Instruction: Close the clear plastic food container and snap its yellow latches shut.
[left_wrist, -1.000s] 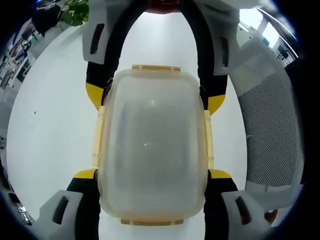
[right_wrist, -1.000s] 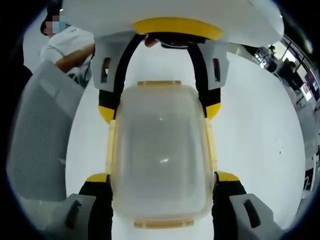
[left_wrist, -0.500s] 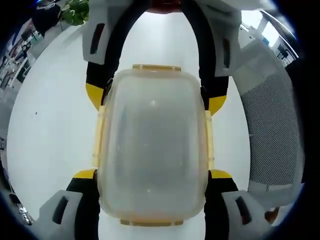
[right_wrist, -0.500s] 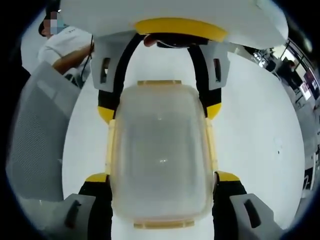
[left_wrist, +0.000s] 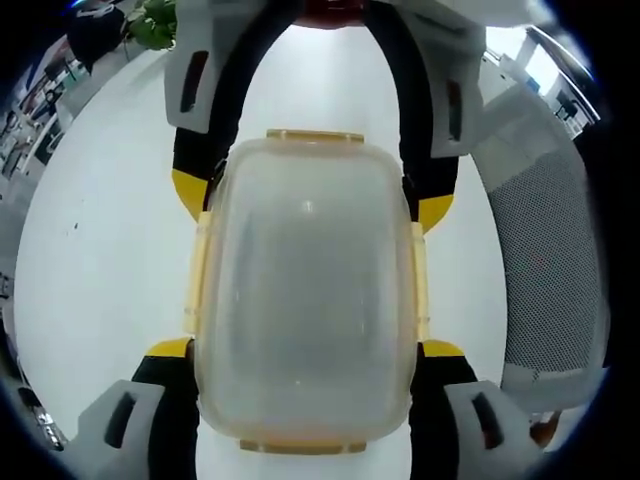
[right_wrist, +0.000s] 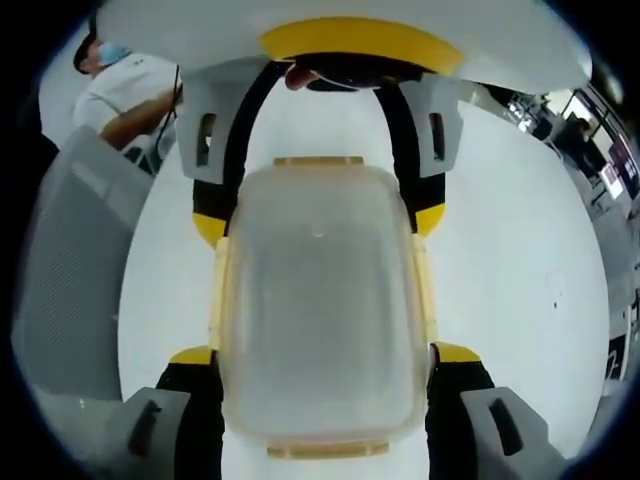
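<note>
Nothing has moved since before: my left tongs (left_wrist: 305, 350) and right tongs (right_wrist: 322, 352) both stay clamped across the container (left_wrist: 305, 290), lid on, above the white desk (left_wrist: 100, 250).

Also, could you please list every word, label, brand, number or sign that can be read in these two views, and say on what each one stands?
None: no readable text on the clear container, its yellow latches, the left gripper or the right gripper.
Shapes in the far background are too small and blurred to read.
</note>
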